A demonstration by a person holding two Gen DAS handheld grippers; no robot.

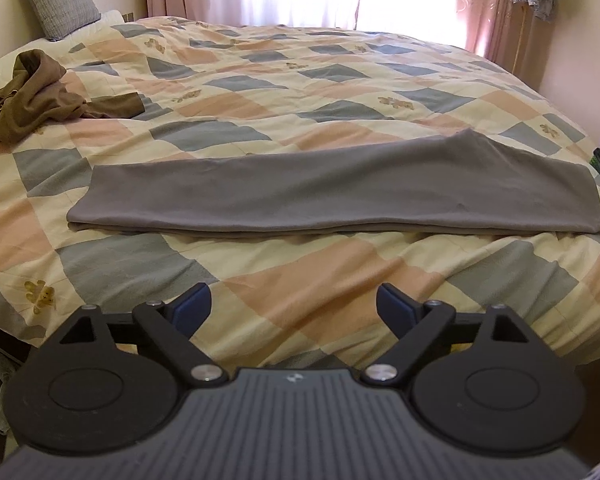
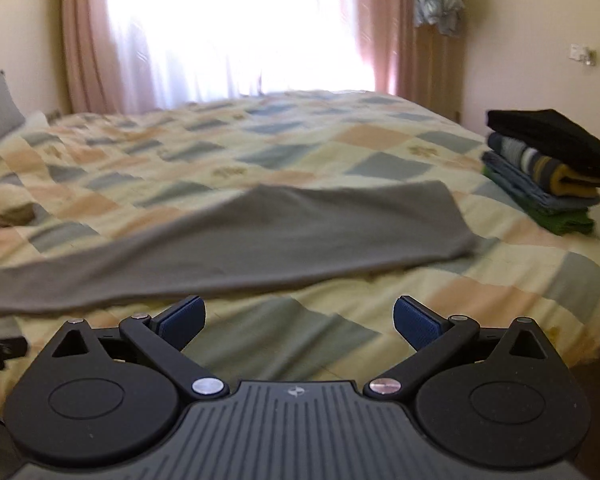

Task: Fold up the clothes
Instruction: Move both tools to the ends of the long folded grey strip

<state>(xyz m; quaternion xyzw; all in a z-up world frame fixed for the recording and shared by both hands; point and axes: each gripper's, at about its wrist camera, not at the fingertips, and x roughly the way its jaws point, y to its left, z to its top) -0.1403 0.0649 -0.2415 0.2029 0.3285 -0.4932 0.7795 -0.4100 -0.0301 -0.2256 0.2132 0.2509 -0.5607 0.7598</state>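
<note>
Blue pads: on both tongs, bare, with nothing between them.
Left tongs (image 1: 293, 308): spread wide, empty, above the near edge of the bed, short of the cloth.
Right tongs (image 2: 299, 322): spread wide, empty, likewise short of the cloth.
Bed (image 1: 320, 276): covered by a checked quilt in cream, peach and grey-blue.
Grey cloth (image 1: 332, 192): folded into a long flat band, lying crosswise on the quilt just beyond both tongs; layered edges face the near side.
Brown garment (image 1: 36, 92): crumpled, far left on the quilt, well apart from the band.
Stack (image 2: 548, 164): folded clothes at the bed's right edge, black on top, green at the bottom.
Pillow (image 1: 60, 0): grey, at the far left corner.
Curtains (image 2: 84, 36): pink, at the bright window behind the bed.
</note>
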